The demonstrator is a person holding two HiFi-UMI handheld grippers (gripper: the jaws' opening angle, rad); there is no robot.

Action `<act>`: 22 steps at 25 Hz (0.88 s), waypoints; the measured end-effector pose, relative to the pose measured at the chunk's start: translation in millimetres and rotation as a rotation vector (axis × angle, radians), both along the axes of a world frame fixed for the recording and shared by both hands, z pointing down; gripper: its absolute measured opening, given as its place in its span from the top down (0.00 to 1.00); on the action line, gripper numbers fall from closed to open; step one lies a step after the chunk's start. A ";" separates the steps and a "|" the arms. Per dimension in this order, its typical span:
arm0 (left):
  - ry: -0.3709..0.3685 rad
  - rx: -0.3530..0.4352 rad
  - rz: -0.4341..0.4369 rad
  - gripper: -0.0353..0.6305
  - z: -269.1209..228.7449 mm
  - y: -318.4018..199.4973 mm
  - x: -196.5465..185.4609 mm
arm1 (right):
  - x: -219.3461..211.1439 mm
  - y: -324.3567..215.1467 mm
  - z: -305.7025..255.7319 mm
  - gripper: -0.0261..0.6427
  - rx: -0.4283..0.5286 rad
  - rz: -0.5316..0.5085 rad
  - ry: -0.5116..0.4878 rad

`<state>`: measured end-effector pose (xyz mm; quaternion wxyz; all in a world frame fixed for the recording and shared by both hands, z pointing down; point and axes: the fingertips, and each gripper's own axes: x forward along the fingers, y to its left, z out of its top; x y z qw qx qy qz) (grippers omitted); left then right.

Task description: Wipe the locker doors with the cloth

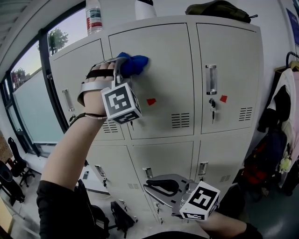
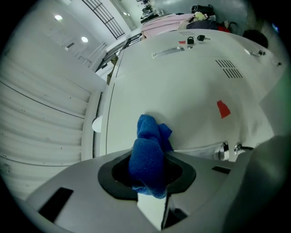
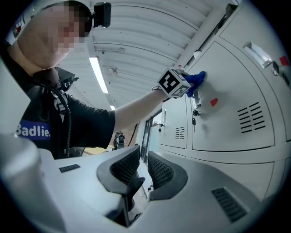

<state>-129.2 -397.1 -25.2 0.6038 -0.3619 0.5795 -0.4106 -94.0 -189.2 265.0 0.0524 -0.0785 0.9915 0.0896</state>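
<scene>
A blue cloth is bunched against the upper left corner of the top middle locker door. My left gripper is raised there and shut on the cloth. In the left gripper view the cloth fills the jaws and presses on the pale grey door. A red marker sits lower on that door. My right gripper hangs low in front of the bottom lockers, shut with nothing between its ribbed pads. From the right gripper view the cloth shows high on the door.
On top of the lockers stand a water bottle and a dark bag. Keys hang in the right door's lock. Clothes hang at the right. A window is at the left, with bags on the floor.
</scene>
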 end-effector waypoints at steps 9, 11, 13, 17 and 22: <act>-0.067 -0.014 0.086 0.78 13.0 -7.4 66.6 | 22.1 -3.5 3.3 0.88 -0.010 0.058 0.000; -0.080 -0.022 0.110 0.78 17.1 -8.5 85.3 | 27.9 -3.5 3.6 0.88 -0.012 0.071 -0.003; -0.093 -0.030 0.132 0.78 20.1 -9.4 103.9 | 34.1 -4.3 4.7 0.88 -0.017 0.085 -0.007; -0.104 -0.034 0.174 0.78 20.5 -10.9 137.5 | 46.7 -7.8 5.4 0.88 -0.026 0.114 -0.016; -0.106 -0.038 0.206 0.78 21.4 -11.9 162.1 | 54.6 -10.8 6.8 0.88 -0.028 0.131 -0.017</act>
